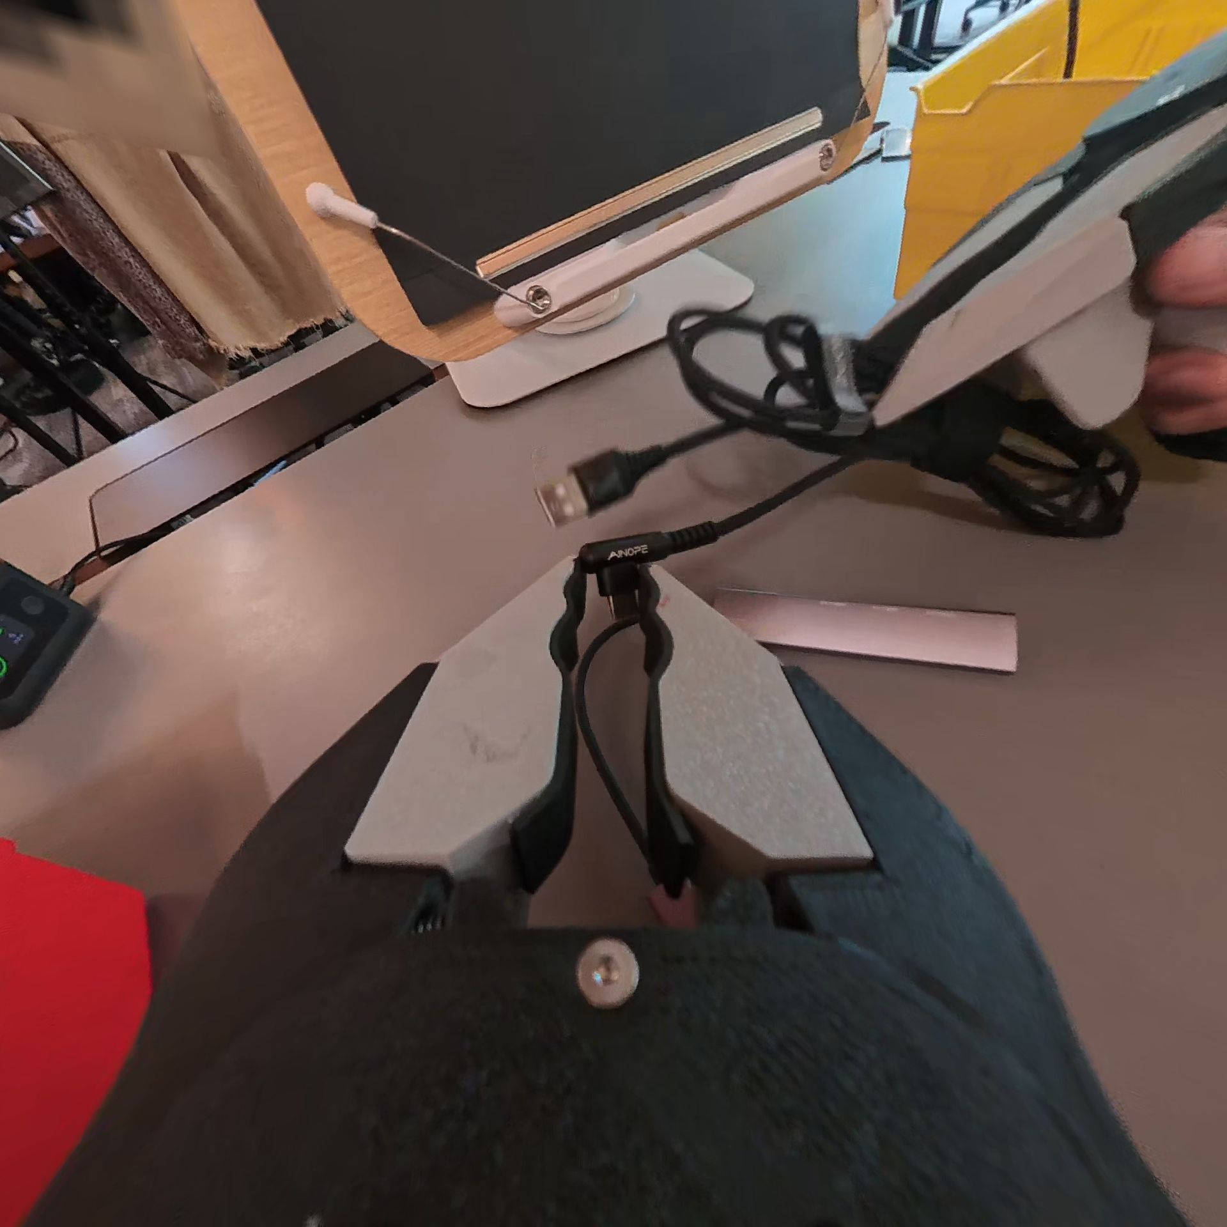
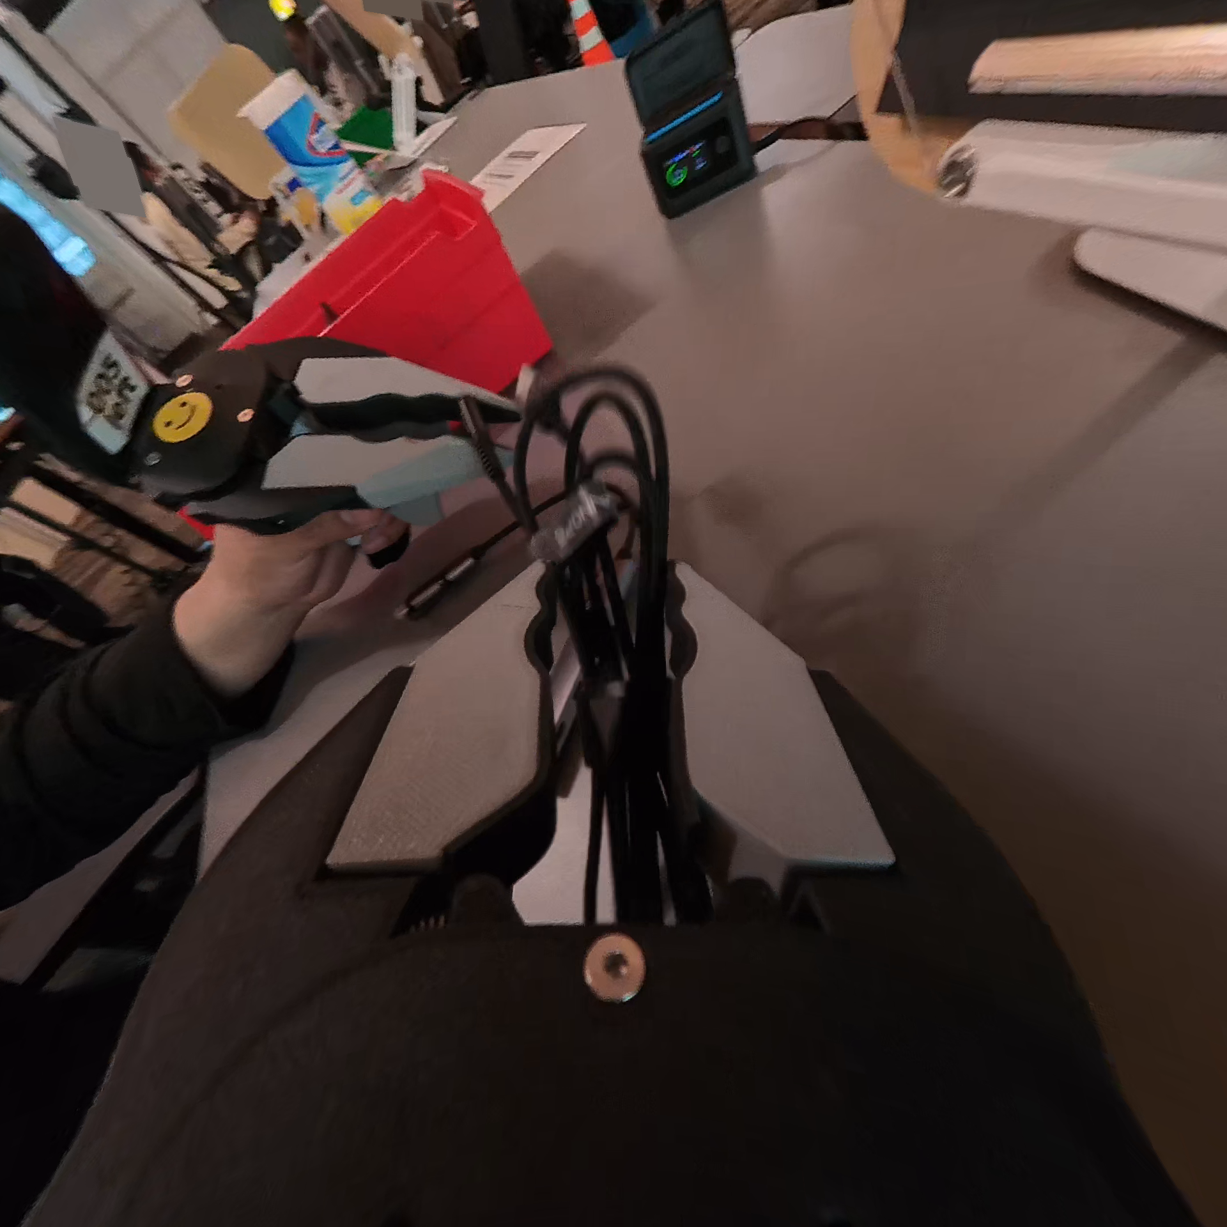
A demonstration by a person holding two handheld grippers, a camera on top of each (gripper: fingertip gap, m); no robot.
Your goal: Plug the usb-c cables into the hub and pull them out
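My left gripper (image 1: 614, 587) is shut on the black right-angle USB-C plug (image 1: 614, 554), held just above the grey table. Its braided cable (image 1: 763, 511) runs right to a coiled black cable bundle (image 1: 763, 372). A USB-A plug (image 1: 577, 491) hangs free from that bundle. The hub (image 1: 863, 631), a flat pinkish-silver bar, lies on the table right of my left fingers. My right gripper (image 2: 611, 584) is shut on the cable bundle (image 2: 637, 597); it also shows in the left wrist view (image 1: 856, 392). The left gripper (image 2: 511, 411) shows at the left of the right wrist view, held in a hand.
A wood-framed monitor on a white base (image 1: 597, 345) stands at the back. A yellow bin (image 1: 996, 146) is back right, a red bin (image 2: 411, 292) at the left. A black device with a lit screen (image 2: 697, 159) and a wipes canister (image 2: 312, 139) stand farther off. The tips of one gripper are about 10 cm away from the tips of the other. The hub (image 1: 863, 631) sits 8 cm or so from the ends of my right fingers.
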